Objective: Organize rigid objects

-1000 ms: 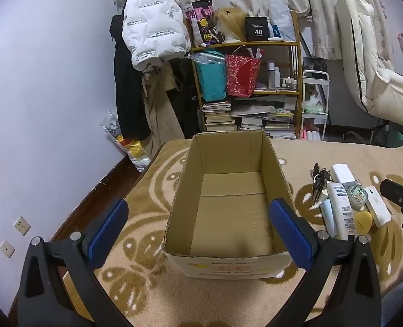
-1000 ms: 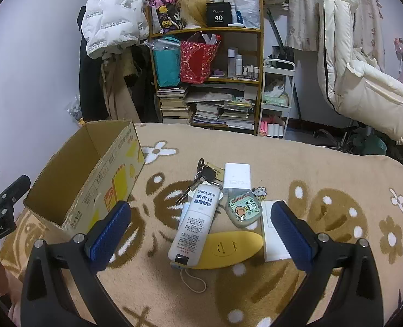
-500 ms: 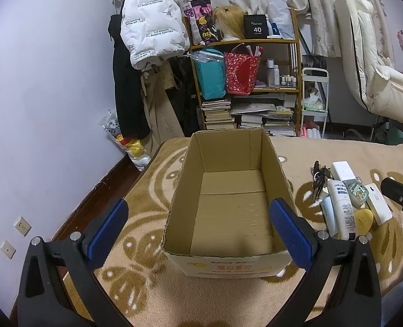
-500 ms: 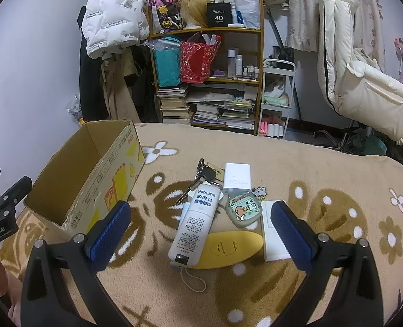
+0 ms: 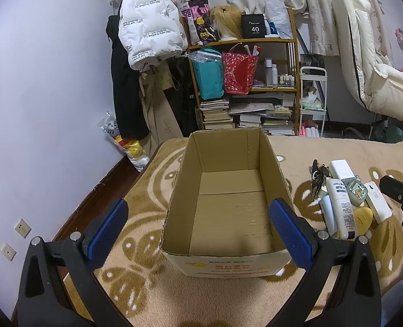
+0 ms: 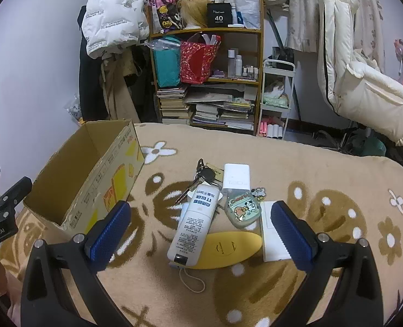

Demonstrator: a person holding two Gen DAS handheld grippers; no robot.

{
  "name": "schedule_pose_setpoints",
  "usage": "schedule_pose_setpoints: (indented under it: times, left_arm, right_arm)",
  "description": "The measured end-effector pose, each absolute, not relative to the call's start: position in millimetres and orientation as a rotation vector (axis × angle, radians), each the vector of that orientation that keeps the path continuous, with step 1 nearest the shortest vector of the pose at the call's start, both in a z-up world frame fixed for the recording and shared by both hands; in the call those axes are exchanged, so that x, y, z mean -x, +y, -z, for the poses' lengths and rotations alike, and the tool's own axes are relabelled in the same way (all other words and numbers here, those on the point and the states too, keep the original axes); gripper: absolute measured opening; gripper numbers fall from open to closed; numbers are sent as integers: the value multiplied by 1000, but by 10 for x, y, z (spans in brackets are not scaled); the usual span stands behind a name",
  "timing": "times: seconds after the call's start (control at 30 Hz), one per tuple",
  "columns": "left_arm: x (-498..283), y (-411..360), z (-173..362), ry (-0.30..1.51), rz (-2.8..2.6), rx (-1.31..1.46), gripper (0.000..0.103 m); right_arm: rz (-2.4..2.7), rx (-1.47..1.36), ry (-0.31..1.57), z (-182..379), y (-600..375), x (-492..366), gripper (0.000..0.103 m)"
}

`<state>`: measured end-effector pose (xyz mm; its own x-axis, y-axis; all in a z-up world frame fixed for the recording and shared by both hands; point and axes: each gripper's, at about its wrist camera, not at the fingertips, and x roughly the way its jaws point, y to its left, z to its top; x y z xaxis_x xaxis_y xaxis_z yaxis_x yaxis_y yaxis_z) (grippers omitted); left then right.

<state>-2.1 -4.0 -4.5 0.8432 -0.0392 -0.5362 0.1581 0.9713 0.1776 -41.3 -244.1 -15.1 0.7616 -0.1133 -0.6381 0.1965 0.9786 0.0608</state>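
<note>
Item 1. Cardboard box (image 5: 228, 207): open-topped, nothing seen inside; set on the patterned blanket (image 6: 324, 169) toward its left edge. It is framed by the left gripper (image 5: 198, 229), whose jaws are spread wide with nothing between them.

Item 2. Cluster of rigid objects, just right of the box, near the blanket's middle: white tube (image 6: 194, 224) lying across a yellow oval case (image 6: 228, 249); key bunch (image 6: 201, 177) at the far end; white power bank (image 6: 235, 177); cartoon-printed case (image 6: 242, 208); flat white box (image 6: 272, 234), partly hidden by a fingertip. Most pieces are touching or overlapping.

Item 3. Right gripper (image 6: 200, 234): released, jaws wide, nothing held, hovering above the near end of the cluster.

Handling note. The tube is judged the sensible first pick, since it lies uppermost. It should be straddled across its narrow width, near mid-length, so that it is not tipped on lifting. The cord loop (image 6: 192, 280) beneath it should be kept clear of the pads. The yellow case may be dragged along if the jaws are lowered too deep.
</note>
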Motion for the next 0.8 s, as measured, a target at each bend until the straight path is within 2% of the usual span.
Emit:
schedule_pose_setpoints:
  times: [0.8]
  left_arm:
    - [23,-45,51,559,104,-225,103]
  right_arm:
    - [170,-108,691,127,-2413,407,103]
